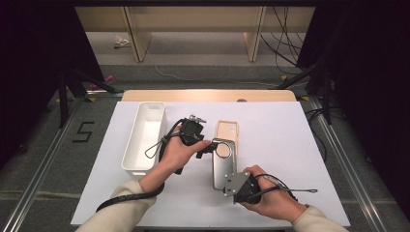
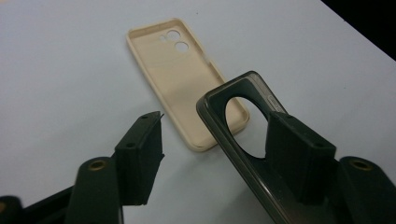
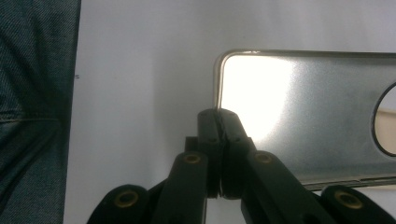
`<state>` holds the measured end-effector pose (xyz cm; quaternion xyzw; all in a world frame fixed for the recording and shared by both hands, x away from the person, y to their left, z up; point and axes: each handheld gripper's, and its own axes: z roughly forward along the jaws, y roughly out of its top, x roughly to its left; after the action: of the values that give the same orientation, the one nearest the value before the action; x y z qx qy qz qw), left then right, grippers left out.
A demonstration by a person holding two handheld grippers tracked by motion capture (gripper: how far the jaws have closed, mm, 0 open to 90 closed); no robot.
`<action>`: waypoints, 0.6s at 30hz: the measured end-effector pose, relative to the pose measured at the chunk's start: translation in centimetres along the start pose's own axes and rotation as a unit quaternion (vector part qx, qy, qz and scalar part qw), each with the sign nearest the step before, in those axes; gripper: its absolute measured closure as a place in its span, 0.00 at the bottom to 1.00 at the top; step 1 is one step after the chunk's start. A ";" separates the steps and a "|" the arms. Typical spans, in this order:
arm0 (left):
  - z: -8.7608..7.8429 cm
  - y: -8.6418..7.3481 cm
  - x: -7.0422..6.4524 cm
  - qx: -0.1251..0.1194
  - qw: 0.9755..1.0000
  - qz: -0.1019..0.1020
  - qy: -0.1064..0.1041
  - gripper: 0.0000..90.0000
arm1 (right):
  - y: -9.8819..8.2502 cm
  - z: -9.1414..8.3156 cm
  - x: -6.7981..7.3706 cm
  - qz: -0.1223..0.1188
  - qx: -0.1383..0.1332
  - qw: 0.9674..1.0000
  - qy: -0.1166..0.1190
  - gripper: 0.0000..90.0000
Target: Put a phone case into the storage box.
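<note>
My right gripper pinches the grey case by its near end, mid-surface, steadying it. My left fingers, half open, straddle its far end without pressing. The beige case lies flat beyond.

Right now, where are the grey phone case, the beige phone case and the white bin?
grey phone case [image 1: 223,169], high view, flat back panel.
beige phone case [image 2: 180,88], left gripper view, inner floor.
white bin [image 1: 132,153], high view, left long wall.
</note>
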<state>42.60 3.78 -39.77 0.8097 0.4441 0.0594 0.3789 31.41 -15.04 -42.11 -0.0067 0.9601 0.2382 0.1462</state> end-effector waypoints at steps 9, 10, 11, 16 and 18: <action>1.2 0.0 0.4 0.032 0.999 -0.042 -0.011 0.57 | 0.6 0.2 -0.1 -0.007 0.000 1.000 -0.001 1.00; 1.3 0.0 0.4 0.032 0.998 -0.047 -0.015 0.58 | 0.7 0.2 -0.1 -0.010 0.000 1.000 -0.003 1.00; 1.3 0.0 0.5 0.031 0.998 -0.051 -0.018 0.60 | 0.7 0.2 0.0 -0.005 0.004 1.000 0.000 1.00; 1.2 0.0 0.6 0.031 0.998 -0.059 -0.022 0.72 | 0.7 0.4 0.0 -0.010 0.005 1.000 0.003 1.00; 1.2 0.0 0.6 0.030 0.997 -0.061 -0.022 0.75 | 0.7 0.4 0.0 -0.010 0.005 1.000 0.003 1.00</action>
<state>43.52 3.58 -40.79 0.7931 0.4861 0.0046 0.3669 31.44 -14.26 -42.13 -0.0165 0.9615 0.2322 0.1460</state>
